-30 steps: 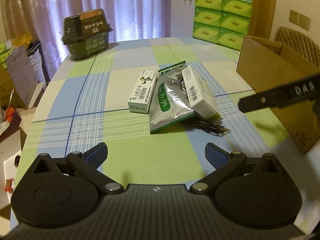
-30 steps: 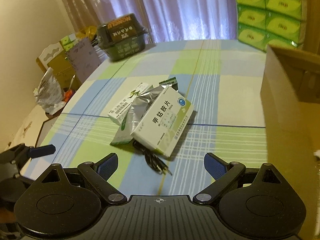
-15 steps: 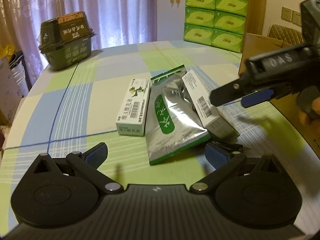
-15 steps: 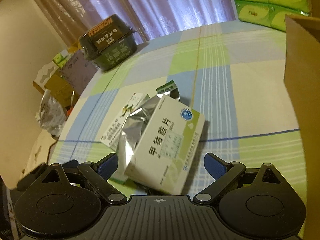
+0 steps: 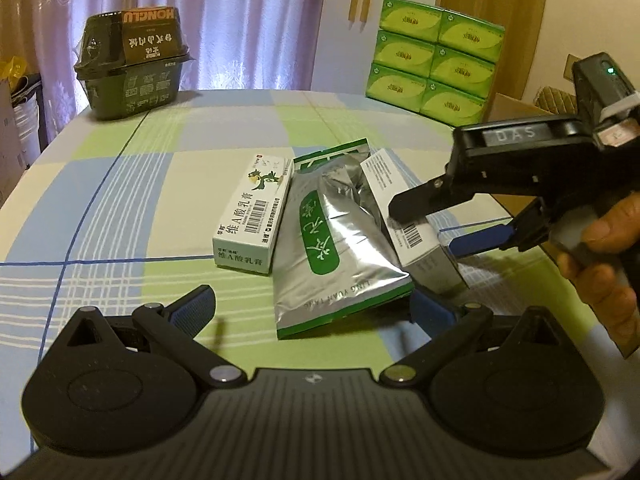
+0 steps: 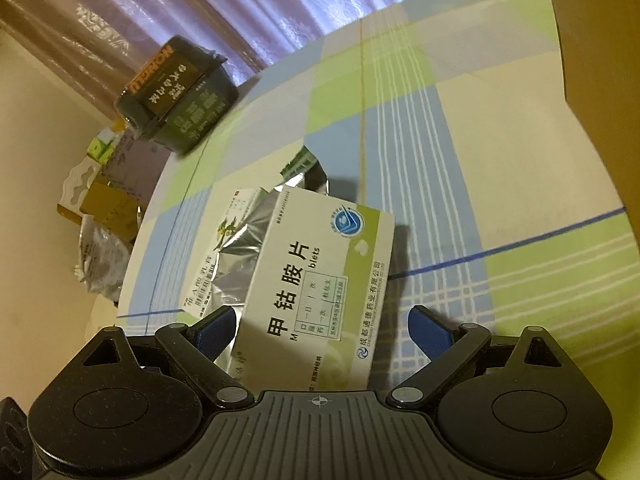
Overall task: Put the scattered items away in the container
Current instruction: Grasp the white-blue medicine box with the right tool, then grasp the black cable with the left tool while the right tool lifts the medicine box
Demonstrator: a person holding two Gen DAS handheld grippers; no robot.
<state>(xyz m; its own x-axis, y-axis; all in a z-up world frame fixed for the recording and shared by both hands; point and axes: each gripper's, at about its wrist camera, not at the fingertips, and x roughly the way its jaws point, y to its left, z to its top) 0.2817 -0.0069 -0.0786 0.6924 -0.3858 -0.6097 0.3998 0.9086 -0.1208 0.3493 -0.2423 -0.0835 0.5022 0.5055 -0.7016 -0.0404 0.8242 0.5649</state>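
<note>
The tablet box (image 6: 320, 280) lies on the counter (image 6: 500, 160), propped across the foil pouch (image 5: 336, 248), long axis toward one o'clock. The right tongs (image 6: 322, 330) straddle its near end, spread and empty. The left tongs (image 5: 316, 308) are released, farther off.

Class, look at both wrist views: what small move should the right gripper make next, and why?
Probably close the right gripper on the white medicine box. Its jaws are open and already sit on either side of the box, which leans on the silver pouch, so a grip would let it be lifted.
</note>
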